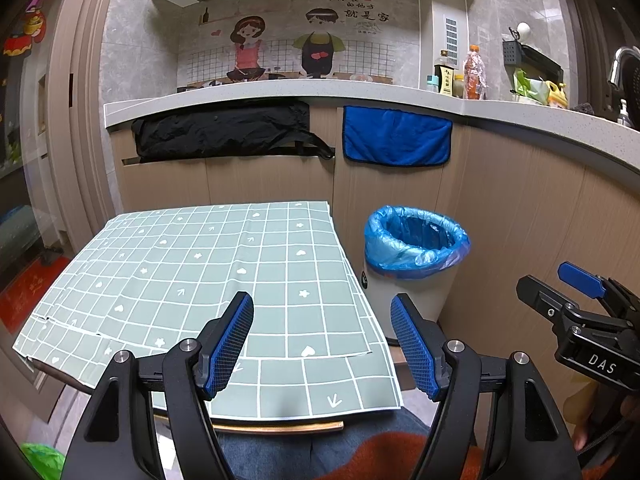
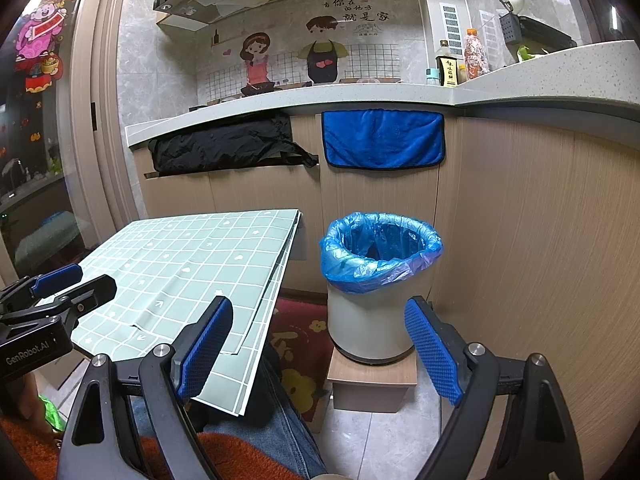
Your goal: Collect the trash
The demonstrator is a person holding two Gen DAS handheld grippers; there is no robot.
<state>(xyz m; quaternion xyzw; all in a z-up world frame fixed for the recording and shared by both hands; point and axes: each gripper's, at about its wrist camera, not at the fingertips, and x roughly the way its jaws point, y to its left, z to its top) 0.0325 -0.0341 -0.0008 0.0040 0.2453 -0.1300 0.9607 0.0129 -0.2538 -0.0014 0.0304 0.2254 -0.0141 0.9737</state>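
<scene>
Left hand-held gripper (image 1: 322, 344): fingers were spread wide, nothing between them; it hovered above the near edge of the desk.
Right hand-held gripper (image 2: 318, 350): fingers were also spread wide and empty, held in front of the bin.
Desk (image 1: 208, 280): was covered with a green checked cloth; no trash could be seen on it.
Trash bin (image 2: 378, 280): was white with a blue bag (image 2: 384, 268) folded over the rim, standing on a small wooden block (image 2: 372, 384) just beside the desk.
Blue towel (image 1: 396, 136): hung on the cabinet behind the bin.
</scene>
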